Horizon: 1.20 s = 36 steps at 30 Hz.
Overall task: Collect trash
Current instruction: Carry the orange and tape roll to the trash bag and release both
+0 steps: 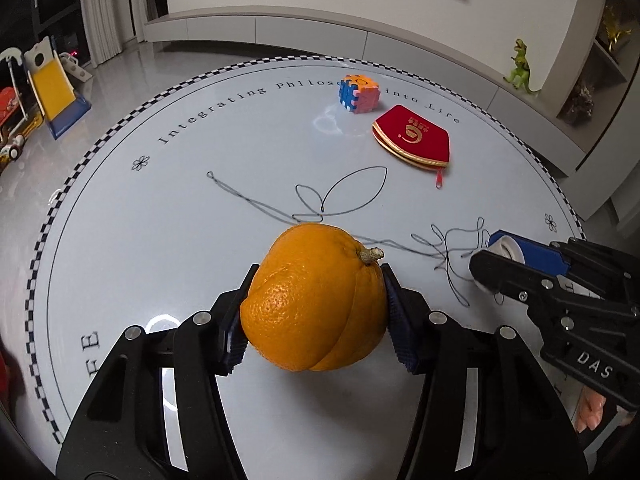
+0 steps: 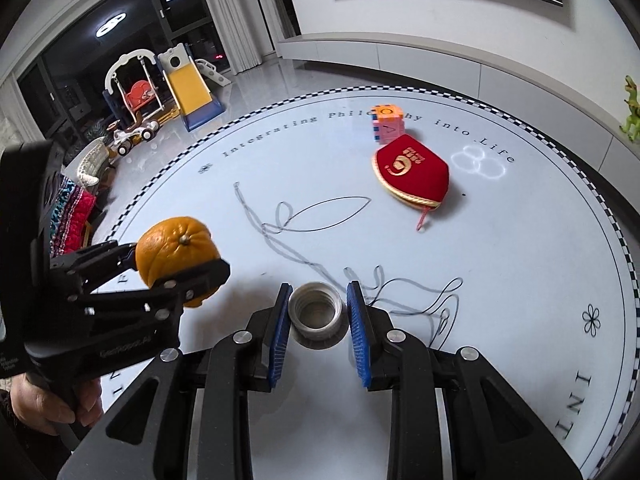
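My left gripper (image 1: 316, 300) is shut on an orange (image 1: 314, 300) with a dry stem and holds it above the round white table (image 1: 160, 240). It also shows at the left of the right wrist view (image 2: 178, 256). My right gripper (image 2: 318, 316) is open, its blue pads on either side of a small white spool (image 2: 317, 312) standing on the table, with gaps on both sides. In the left wrist view the right gripper (image 1: 496, 258) is at the right with the spool (image 1: 506, 250) between its fingers. A long dark thread (image 2: 304, 224) lies looped across the table.
A red zip pouch (image 2: 412, 172) and a multicoloured foam cube (image 2: 386, 124) lie at the far side of the table. A green dinosaur toy (image 1: 520, 68) stands on a ledge beyond. Children's slide and toys (image 2: 168, 88) stand on the floor to the left.
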Motion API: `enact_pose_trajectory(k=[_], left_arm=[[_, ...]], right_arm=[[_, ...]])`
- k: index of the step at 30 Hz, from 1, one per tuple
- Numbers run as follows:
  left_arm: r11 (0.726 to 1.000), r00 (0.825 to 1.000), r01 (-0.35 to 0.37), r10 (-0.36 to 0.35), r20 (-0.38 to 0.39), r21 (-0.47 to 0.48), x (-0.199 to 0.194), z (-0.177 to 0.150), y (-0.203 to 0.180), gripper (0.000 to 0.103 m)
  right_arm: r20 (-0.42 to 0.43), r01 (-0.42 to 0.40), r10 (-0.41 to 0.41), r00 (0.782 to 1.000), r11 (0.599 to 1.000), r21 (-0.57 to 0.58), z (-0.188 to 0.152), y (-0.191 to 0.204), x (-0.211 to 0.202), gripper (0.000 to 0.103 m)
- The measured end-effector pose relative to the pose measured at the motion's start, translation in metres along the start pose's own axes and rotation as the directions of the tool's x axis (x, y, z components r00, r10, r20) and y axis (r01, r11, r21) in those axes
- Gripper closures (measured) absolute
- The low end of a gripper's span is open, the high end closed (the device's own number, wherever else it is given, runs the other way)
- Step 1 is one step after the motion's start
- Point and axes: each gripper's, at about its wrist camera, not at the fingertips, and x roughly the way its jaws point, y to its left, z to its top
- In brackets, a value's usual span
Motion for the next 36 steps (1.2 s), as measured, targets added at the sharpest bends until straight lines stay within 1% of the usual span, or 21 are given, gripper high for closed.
enact_pose_trajectory(k=[7, 10, 17, 21, 24, 29, 33, 36], left_arm=[[1.0, 0.999, -0.028, 0.028, 0.031, 0.0, -0.043, -0.043, 0.005, 0.047], [0.999, 0.999, -0.03, 0.031, 0.043, -0.025, -0.059, -0.059, 0.012, 0.047], [0.995, 0.995, -0.065, 0.071, 0.072, -0.075, -0.099, -0.106, 0.035, 0.047], [0.991, 0.992, -0.089, 0.098, 0.083, -0.102, -0.12, -0.135, 0.049, 0.047], [0.985, 0.988, -0.114, 0.127, 0.09, -0.131, -0.135, -0.159, 0.061, 0.047], [0.966, 0.977, -0.175, 0.194, 0.087, -0.188, -0.165, -0.21, 0.089, 0.047], [0.938, 0.963, -0.246, 0.266, 0.053, -0.246, -0.182, -0.251, 0.115, 0.047], [0.912, 0.953, -0.282, 0.302, 0.022, -0.297, -0.191, -0.277, 0.134, 0.047]], right_arm=[[0.014, -0.035, 0.035, 0.999, 0.998, -0.047, -0.016, 0.047, -0.023, 0.074], [0.018, -0.052, 0.053, 0.998, 0.996, -0.07, -0.026, 0.067, -0.034, 0.074], [0.013, -0.097, 0.1, 0.995, 0.988, -0.12, -0.051, 0.111, -0.052, 0.074], [0.002, -0.132, 0.134, 0.991, 0.979, -0.156, -0.067, 0.139, -0.058, 0.074], [-0.017, -0.17, 0.17, 0.985, 0.965, -0.199, -0.082, 0.168, -0.062, 0.074], [-0.057, -0.243, 0.237, 0.97, 0.93, -0.274, -0.109, 0.221, -0.065, 0.074], [-0.102, -0.302, 0.284, 0.953, 0.892, -0.336, -0.131, 0.263, -0.064, 0.074], [-0.147, -0.347, 0.314, 0.938, 0.856, -0.382, -0.149, 0.298, -0.061, 0.074]])
